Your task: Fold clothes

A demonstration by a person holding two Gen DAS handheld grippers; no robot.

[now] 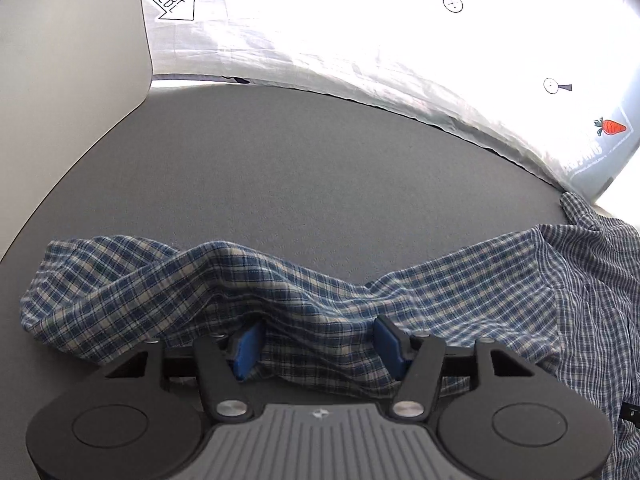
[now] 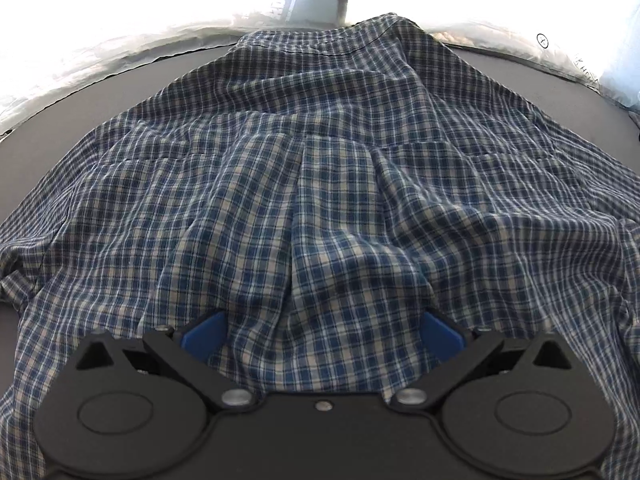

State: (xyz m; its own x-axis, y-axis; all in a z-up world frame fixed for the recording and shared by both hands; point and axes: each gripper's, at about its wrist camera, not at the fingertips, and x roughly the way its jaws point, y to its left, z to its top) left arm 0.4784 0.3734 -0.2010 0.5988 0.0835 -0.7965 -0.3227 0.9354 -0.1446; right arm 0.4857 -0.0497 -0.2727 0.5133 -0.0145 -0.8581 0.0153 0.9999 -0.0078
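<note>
A blue and white plaid shirt (image 2: 320,184) lies spread and rumpled on a dark grey table (image 2: 68,112). In the left wrist view one sleeve or edge of the shirt (image 1: 168,280) stretches across the table in a loose twisted band. My left gripper (image 1: 318,344) is open, its blue pads (image 1: 388,340) on either side of a fold of the shirt. My right gripper (image 2: 322,332) is open wide, low over the shirt body, with cloth bulging between its blue pads (image 2: 204,332).
A white crinkled sheet (image 1: 360,40) with printed marks and an arrow covers the area beyond the table's far edge. A grey panel (image 1: 72,60) stands at the left. Bare table (image 1: 300,168) lies beyond the sleeve.
</note>
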